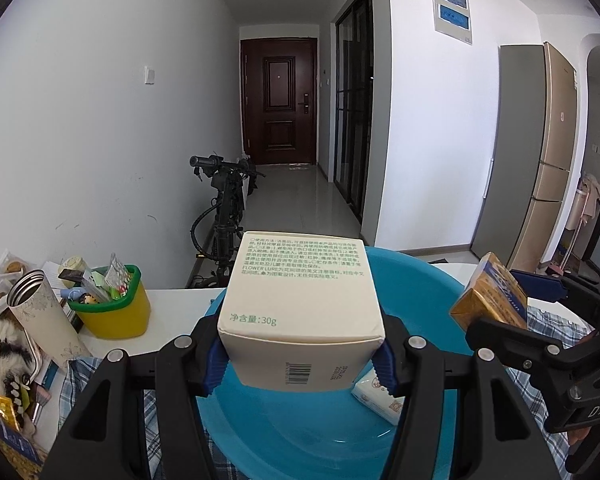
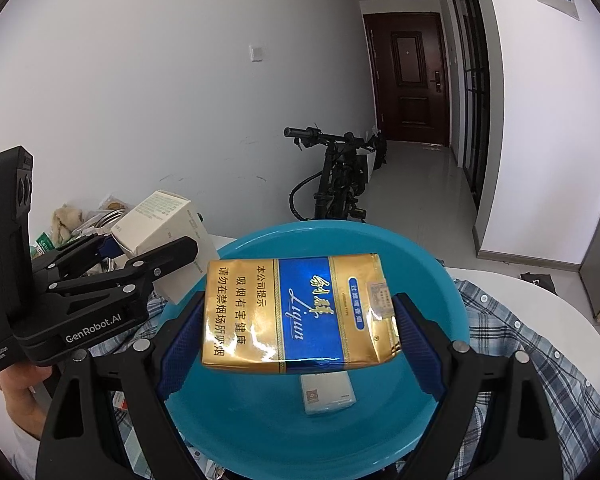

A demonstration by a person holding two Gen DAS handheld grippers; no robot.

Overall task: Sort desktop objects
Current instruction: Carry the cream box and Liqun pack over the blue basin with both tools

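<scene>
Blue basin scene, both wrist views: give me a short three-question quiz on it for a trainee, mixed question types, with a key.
1. True or false: the blue basin has nothing lying in it.
2. Multiple choice: what does the left gripper hold? A) a steel flask B) a cream carton C) a yellow pot
3. Fill in: the right gripper is shut on a gold and blue ____, held above the basin.

Key:
1. False: a small white packet lies in it.
2. B.
3. Cigarette pack.
</scene>
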